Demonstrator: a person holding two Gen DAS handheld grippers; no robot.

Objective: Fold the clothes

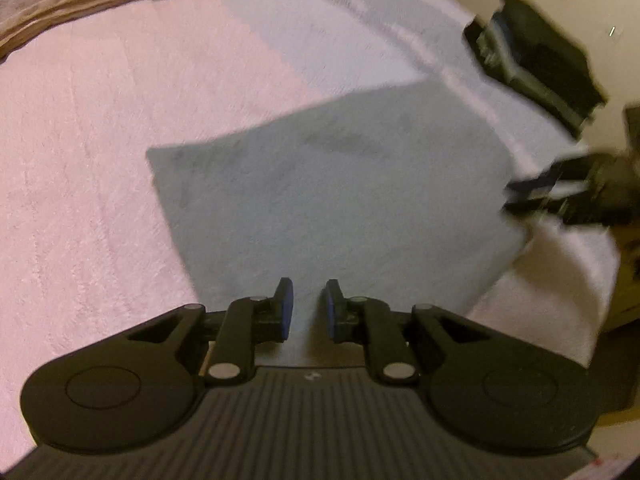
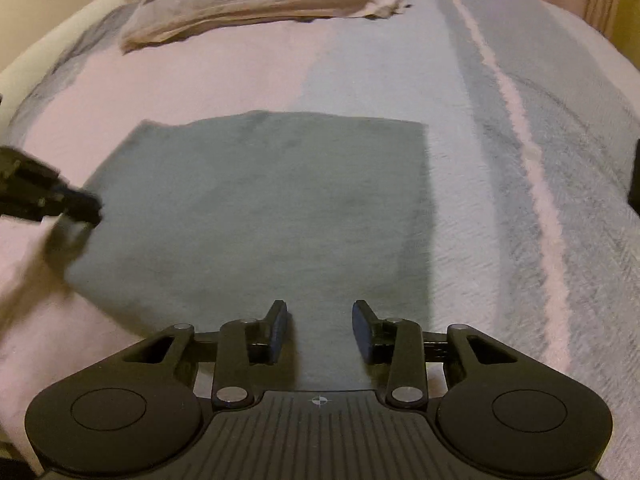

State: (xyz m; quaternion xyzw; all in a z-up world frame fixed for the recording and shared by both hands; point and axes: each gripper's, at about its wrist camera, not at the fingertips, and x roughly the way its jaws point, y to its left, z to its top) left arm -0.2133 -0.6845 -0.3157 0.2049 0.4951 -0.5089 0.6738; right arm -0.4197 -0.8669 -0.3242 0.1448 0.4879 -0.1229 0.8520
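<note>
Item, one grey cloth (image 2: 264, 216): we found it lying flat as a neat folded rectangle on the near part of the bedspread (image 2: 540, 128), our left gripper (image 1: 309, 307) and right gripper (image 2: 320, 330) both parted and empty above its near edge, any further fold undone.

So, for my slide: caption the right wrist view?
Open right tongs over a folded grey cloth on the bed.

No readable text, no brand names, no numbers, a small crosshair mark (image 2: 319, 400) printed on the ribbed body of the right gripper, a faint pale mark (image 1: 311, 376) on the left gripper's ribbed body, too blurred to read
</note>
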